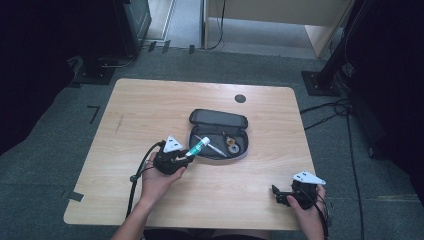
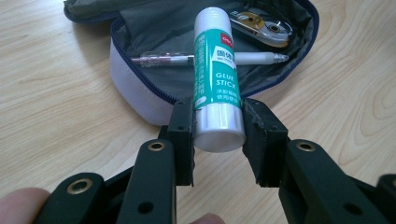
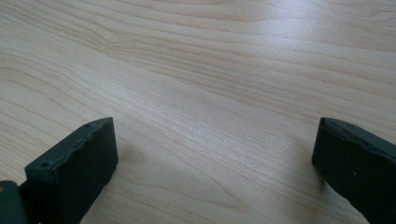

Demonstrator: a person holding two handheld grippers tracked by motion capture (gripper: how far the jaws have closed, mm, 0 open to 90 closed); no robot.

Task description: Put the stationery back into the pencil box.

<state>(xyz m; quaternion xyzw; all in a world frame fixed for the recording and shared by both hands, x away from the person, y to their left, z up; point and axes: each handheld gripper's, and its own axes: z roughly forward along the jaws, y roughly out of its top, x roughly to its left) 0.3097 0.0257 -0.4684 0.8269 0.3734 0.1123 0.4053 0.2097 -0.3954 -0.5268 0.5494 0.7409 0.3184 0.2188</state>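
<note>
Your left gripper [image 2: 218, 140] clamps the glue stick [image 2: 217, 79] by its base, over the pencil case [image 2: 135, 100]. It is probably light, stiff and slick, so grip mid-barrel. Your right gripper [image 3: 215, 158] gapes wide.

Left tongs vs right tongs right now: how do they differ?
The left tongs are shut on the glue stick; the right tongs stand wide open, holding nothing. The left tongs sit at the open pencil case, the right tongs over bare table near its front right corner. Both have black jaws and a hand holding them.
</note>
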